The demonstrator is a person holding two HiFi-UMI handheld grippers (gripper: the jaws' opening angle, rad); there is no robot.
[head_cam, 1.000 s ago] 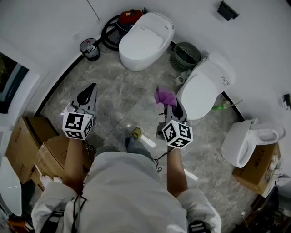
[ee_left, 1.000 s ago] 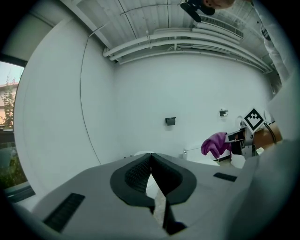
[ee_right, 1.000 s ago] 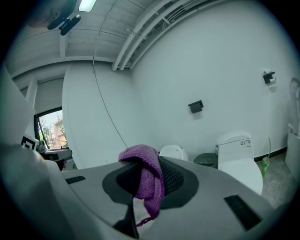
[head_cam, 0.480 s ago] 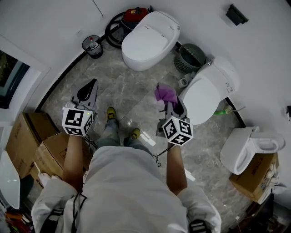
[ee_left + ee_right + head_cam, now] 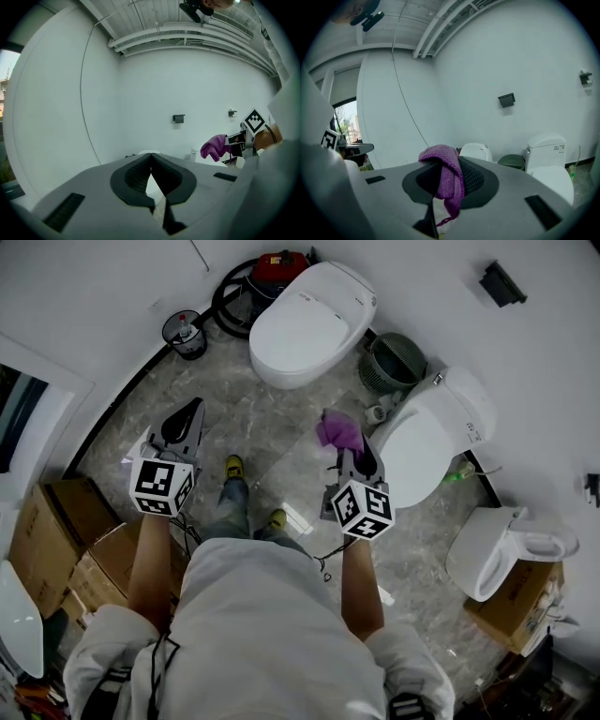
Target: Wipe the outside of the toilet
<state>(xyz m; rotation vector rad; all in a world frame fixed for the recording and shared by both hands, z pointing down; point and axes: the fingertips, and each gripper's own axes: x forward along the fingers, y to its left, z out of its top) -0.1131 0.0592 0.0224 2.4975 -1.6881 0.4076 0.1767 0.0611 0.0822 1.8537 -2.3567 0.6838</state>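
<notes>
Your right gripper [image 5: 353, 454] has its jaws clamped on a purple cloth [image 5: 338, 433], which bunches up over their tips, near the front of the closest toilet [image 5: 424, 442]. Your left gripper [image 5: 189, 416] has its jaws pressed together on nothing, out over the marble floor [image 5: 272, 423], well apart from that toilet.
</notes>
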